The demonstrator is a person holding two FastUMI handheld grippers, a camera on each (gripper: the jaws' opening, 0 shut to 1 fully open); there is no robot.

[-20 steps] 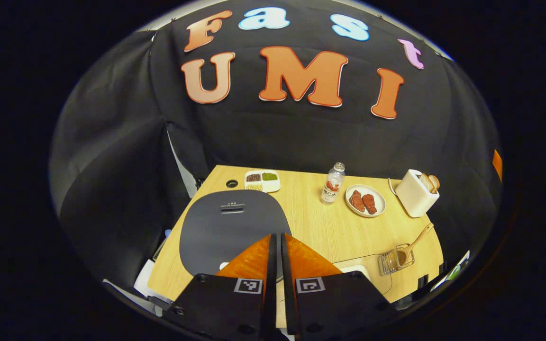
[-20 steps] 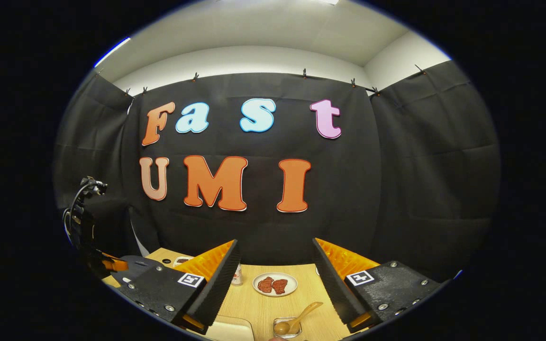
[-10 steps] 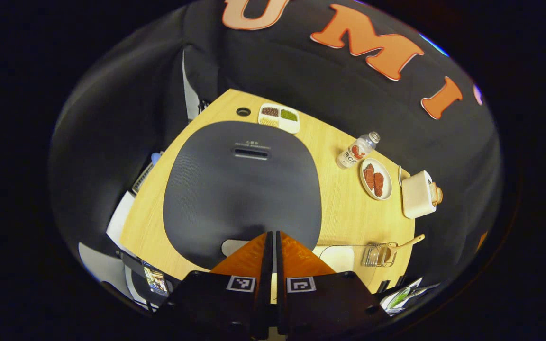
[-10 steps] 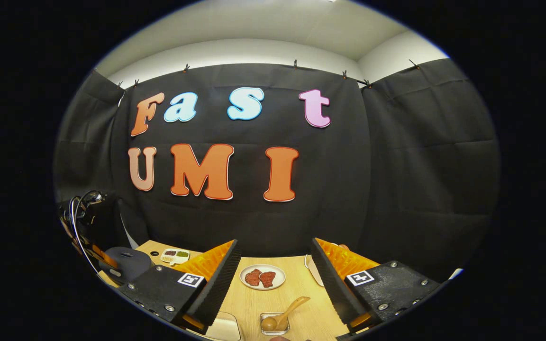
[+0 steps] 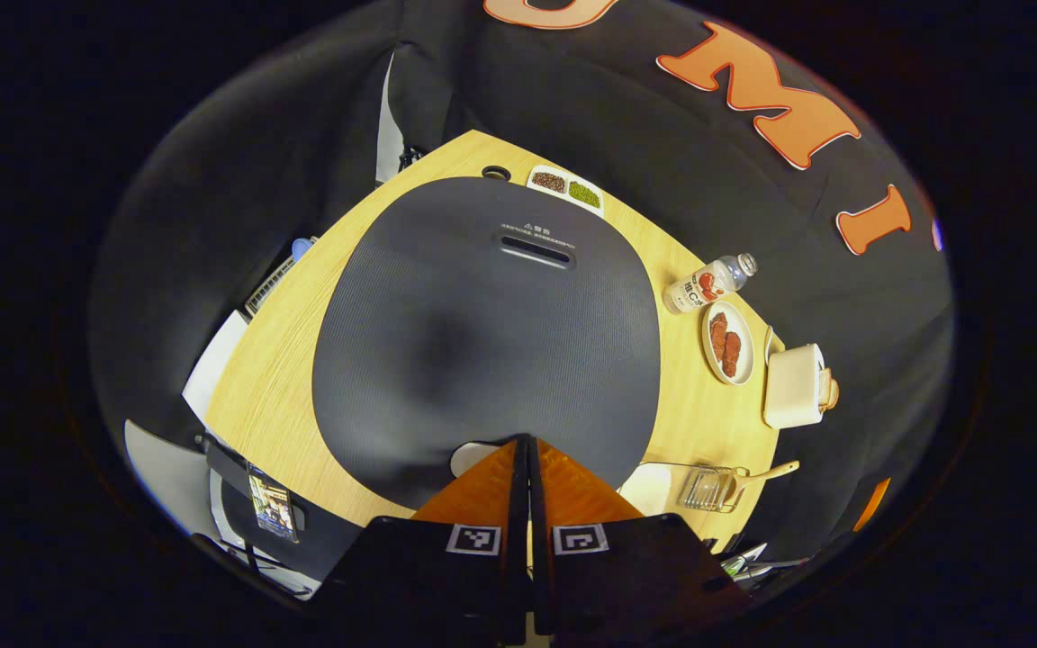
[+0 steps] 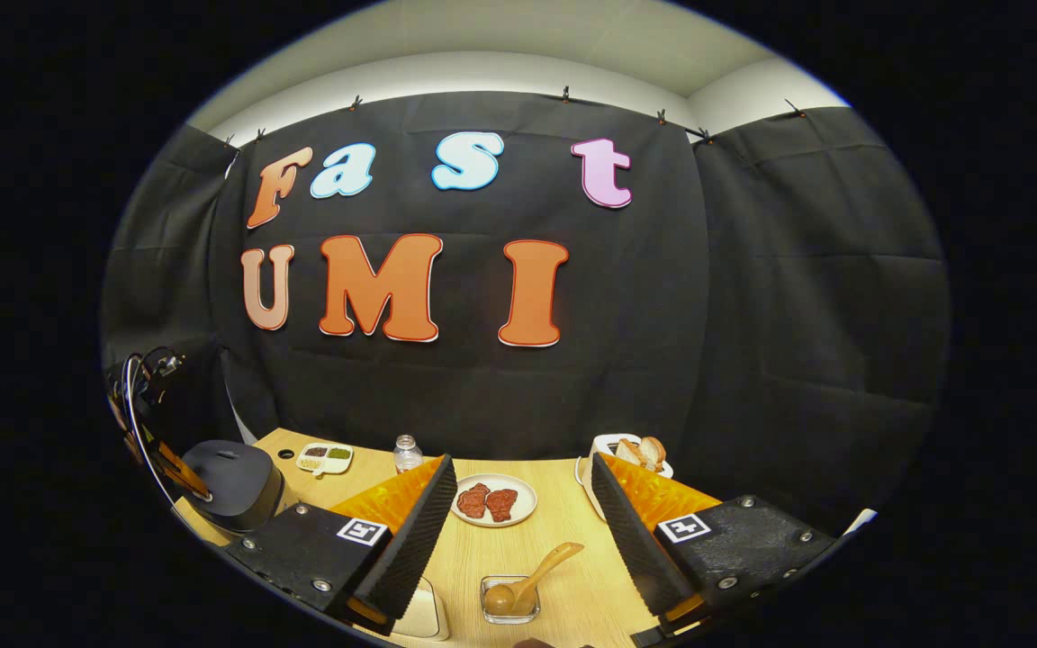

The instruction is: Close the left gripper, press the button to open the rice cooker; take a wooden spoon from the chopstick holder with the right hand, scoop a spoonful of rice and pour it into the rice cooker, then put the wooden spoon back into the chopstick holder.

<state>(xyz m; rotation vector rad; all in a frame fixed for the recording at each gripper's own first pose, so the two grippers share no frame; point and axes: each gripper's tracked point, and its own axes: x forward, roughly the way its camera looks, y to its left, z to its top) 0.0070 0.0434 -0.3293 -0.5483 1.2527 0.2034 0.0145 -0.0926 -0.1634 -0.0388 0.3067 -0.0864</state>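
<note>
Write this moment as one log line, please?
step: press lid button | left gripper: shut, tips at rice cooker front button | lid: closed | right gripper: open, above wooden spoon in chopstick holder

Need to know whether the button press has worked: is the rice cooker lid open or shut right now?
Shut. The rice cooker lid lies flat over the body, and the left gripper, fingers together, sits at its front edge.

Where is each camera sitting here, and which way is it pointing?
Left gripper view: rides the shut left gripper, looking down on the rice cooker lid.
Right gripper view: rides the open right gripper, facing level across the table to the booth wall.
Both show the wooden spoon, the plate of meat and the toaster.
</note>
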